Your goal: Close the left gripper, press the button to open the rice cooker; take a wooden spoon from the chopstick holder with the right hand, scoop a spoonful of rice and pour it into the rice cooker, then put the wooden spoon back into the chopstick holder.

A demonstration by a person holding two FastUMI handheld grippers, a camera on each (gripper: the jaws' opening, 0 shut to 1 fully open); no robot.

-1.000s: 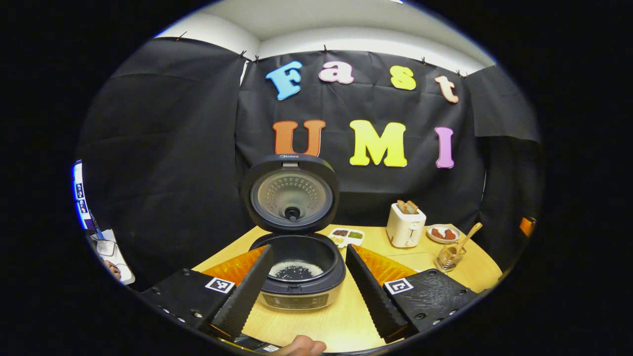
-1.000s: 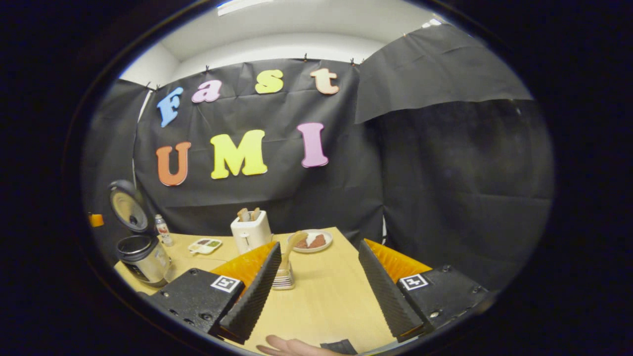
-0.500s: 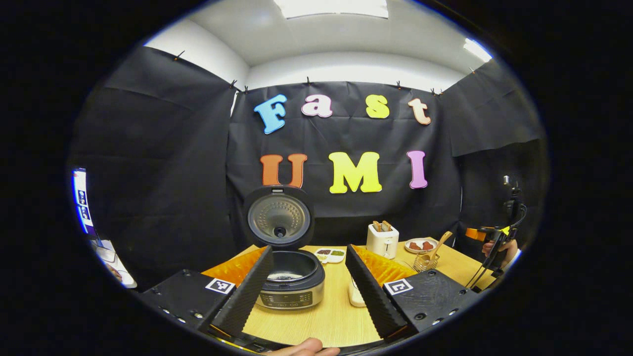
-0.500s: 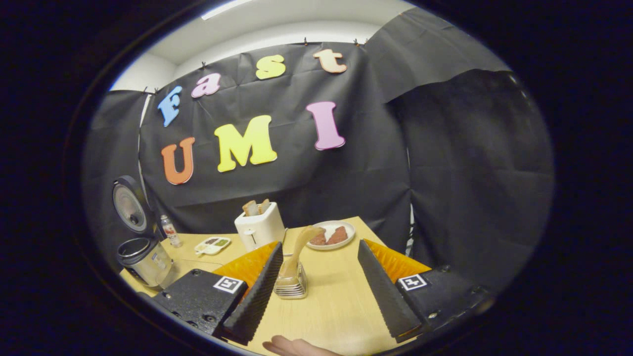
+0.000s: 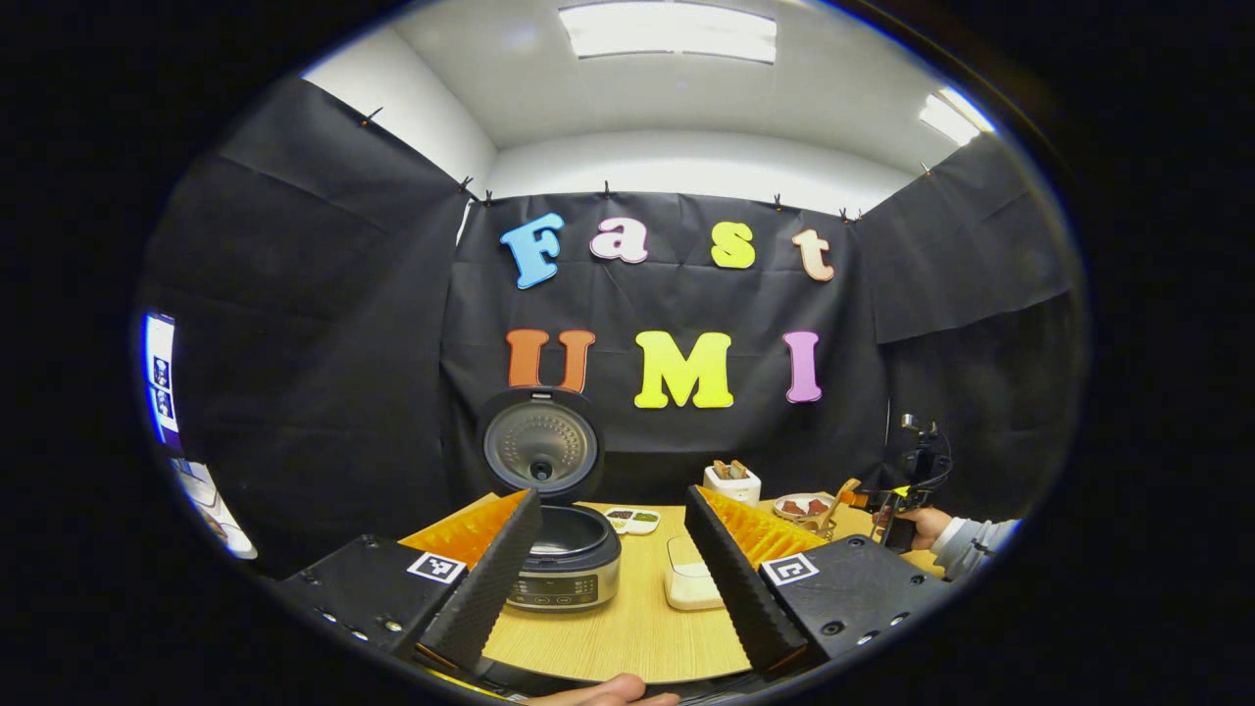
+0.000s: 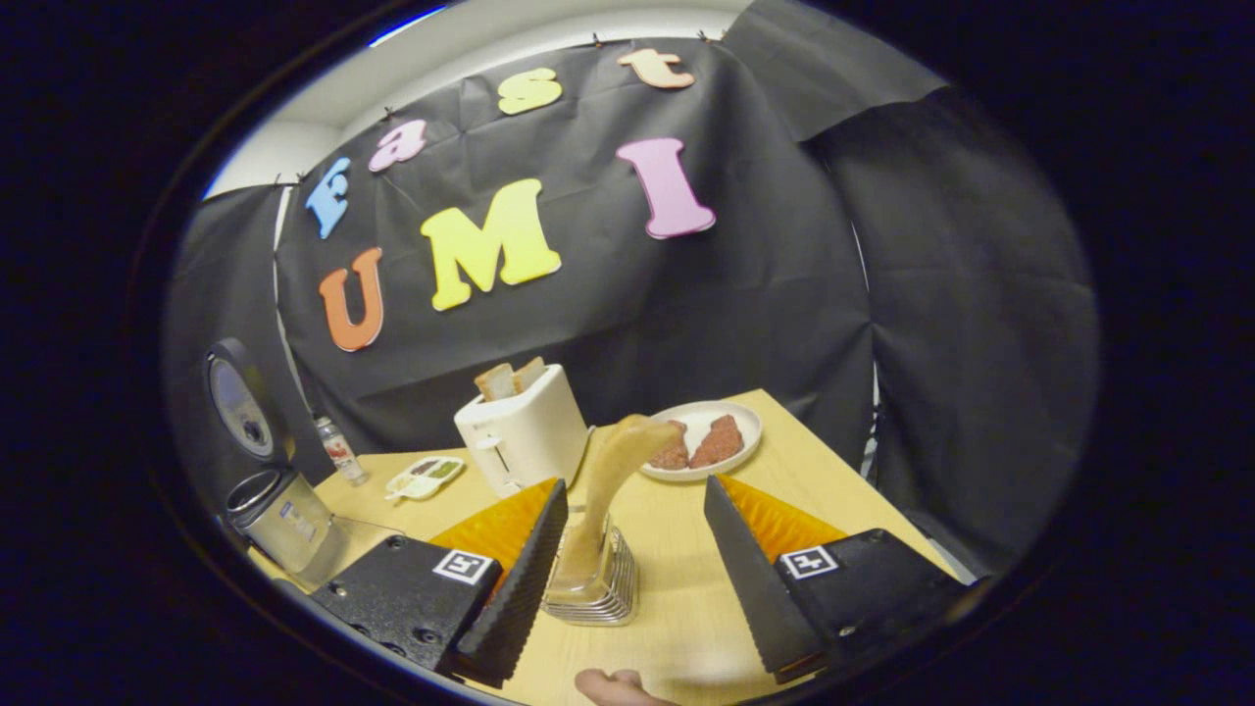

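We count one rice cooker (image 5: pixel 567 559), one toaster (image 6: pixel 523 436) with two bread slices (image 6: pixel 511 378), one wooden spoon (image 6: pixel 613 480), one chopstick holder (image 6: pixel 594 588), two meat pieces (image 6: pixel 697 448).

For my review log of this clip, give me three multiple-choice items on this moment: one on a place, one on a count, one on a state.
1. Where is the wooden spoon?
A. in the holder
B. in the rice cooker
C. on the plate

2. How many bread slices stick out of the toaster?
A. none
B. two
C. four

3. The rice cooker's lid is:
A. shut
B. lying on the table
C. raised open

Answers:
1 A, the spoon stands in the holder between the right gripper's spread fingers.
2 B, two slices show on top.
3 C, the lid stands upright over the pot.
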